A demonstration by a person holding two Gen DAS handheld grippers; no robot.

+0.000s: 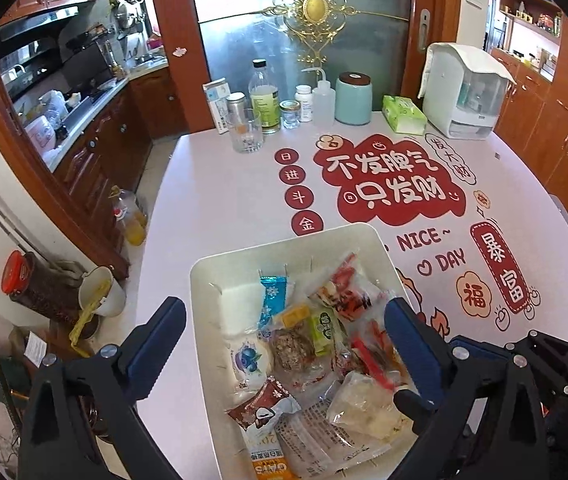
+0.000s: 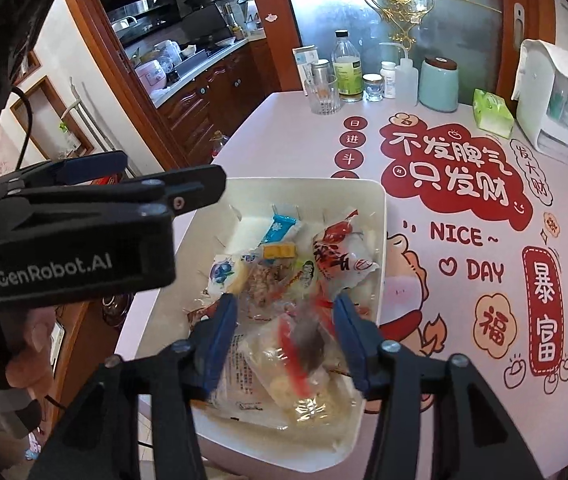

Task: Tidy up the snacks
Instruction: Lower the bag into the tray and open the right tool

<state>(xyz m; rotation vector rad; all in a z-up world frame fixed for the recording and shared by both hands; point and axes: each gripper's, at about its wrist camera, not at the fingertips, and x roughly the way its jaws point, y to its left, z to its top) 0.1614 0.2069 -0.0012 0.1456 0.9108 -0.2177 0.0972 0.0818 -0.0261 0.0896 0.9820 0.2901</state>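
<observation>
While I hold both tools over the white bin (image 1: pixel 284 248), my left hand-held gripper (image 1: pixel 284 344) is spread wide, nothing between its blue pads. My right hand-held gripper (image 2: pixel 284 320) is spread too; a blurred red-and-clear packet (image 2: pixel 303 344) sits in the gap, and I cannot tell if the pads touch it. The bin is on the worktop (image 1: pixel 212 200) at its near edge, toward the left corner, and is full of snacks (image 1: pixel 315 344): a blue bar (image 1: pixel 272 296), a blueberry pack (image 1: pixel 247 356), a brown wrapper (image 1: pixel 262 408), red-printed bags (image 1: pixel 347 296). The left tool lies over the bin's left rim in the right view. Along the far edge stand a glass (image 1: pixel 247 132), bottles (image 1: pixel 264 96), a teal canister (image 1: pixel 353 98), a green tissue pack (image 1: pixel 403 114) and a white dispenser (image 1: pixel 463 88).
</observation>
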